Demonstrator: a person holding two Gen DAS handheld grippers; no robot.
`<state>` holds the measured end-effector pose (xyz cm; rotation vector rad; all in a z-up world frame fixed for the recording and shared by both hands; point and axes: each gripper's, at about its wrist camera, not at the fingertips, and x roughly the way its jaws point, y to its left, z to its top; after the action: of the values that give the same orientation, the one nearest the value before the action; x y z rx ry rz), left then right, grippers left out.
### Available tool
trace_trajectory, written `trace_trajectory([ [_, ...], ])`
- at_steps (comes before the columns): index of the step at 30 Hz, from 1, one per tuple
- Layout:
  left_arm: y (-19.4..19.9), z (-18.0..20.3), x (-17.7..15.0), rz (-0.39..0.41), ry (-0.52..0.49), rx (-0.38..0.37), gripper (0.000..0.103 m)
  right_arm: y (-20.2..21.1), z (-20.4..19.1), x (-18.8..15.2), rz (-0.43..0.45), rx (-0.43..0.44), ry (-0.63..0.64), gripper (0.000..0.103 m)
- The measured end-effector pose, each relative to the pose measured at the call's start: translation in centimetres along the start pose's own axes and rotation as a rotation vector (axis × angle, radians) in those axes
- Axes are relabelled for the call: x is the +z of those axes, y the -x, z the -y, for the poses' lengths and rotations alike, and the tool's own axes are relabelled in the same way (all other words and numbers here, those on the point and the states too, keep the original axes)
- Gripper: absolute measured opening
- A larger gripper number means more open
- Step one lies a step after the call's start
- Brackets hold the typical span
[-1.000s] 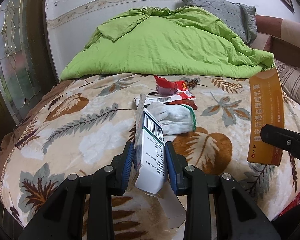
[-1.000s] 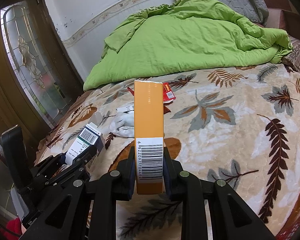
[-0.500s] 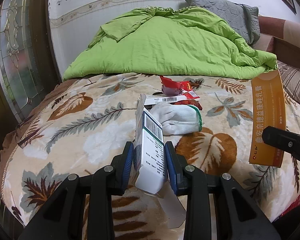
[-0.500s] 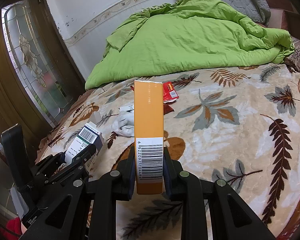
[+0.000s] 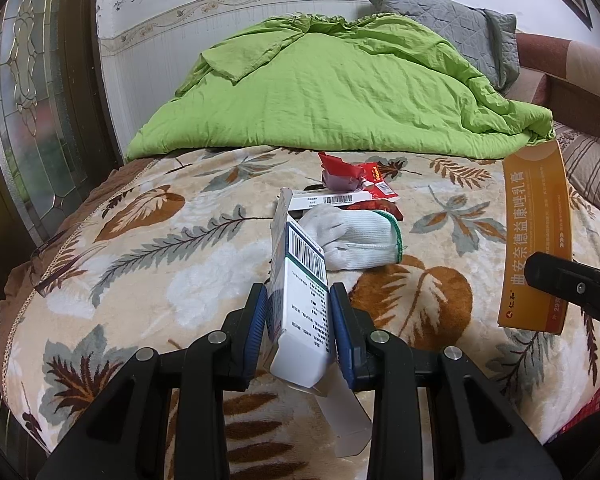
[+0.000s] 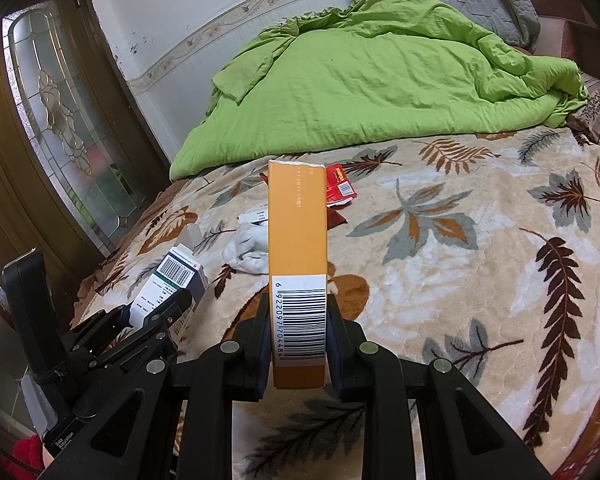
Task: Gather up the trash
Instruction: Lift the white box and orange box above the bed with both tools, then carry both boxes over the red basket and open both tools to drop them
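While each hand-held gripper is clamped on one box, more trash waits on the bed (image 5: 140, 248). The left hand-held gripper (image 5: 299, 322) squeezes a white box (image 5: 300, 300), its end flaps open. The right hand-held gripper (image 6: 299, 334) squeezes an orange box (image 6: 298, 248). Red wrappers (image 5: 356, 178), a white strip (image 5: 328, 200) and a glove (image 5: 356, 240) lie farther up the bed. No bin shows, so nothing is thrown away yet.

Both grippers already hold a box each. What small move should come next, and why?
Probably carry both boxes to the bin; none is clearly visible. The left gripper is shut on the white box, the right gripper on the orange box, so neither can take the red wrappers yet.
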<state>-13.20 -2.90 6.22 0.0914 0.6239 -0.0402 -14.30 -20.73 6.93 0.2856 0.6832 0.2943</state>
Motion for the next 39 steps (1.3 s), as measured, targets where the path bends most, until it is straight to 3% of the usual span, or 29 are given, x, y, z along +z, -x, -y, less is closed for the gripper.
trace_trajectory([
  [3,0.2,0.0,0.1,0.005,0.011,-0.022,0.031,0.0,0.0,0.0,0.005,0.001,-0.005,0.025],
  [12,2.4,2.0,0.3,0.057,-0.013,-0.189,0.031,3.4,2.5,-0.1,0.023,0.033,-0.097,0.025],
  [22,5.9,7.3,0.9,0.017,-0.076,-0.486,0.031,10.5,7.3,-1.5,0.045,0.008,-0.232,0.025],
  [31,11.1,14.5,1.6,-0.027,-0.168,-0.748,0.031,20.6,13.0,-5.6,0.103,-0.145,-0.342,0.025],
  [39,14.2,23.3,0.9,-0.128,-0.273,-0.951,0.031,28.6,18.0,-9.4,0.145,-0.313,-0.448,0.025],
])
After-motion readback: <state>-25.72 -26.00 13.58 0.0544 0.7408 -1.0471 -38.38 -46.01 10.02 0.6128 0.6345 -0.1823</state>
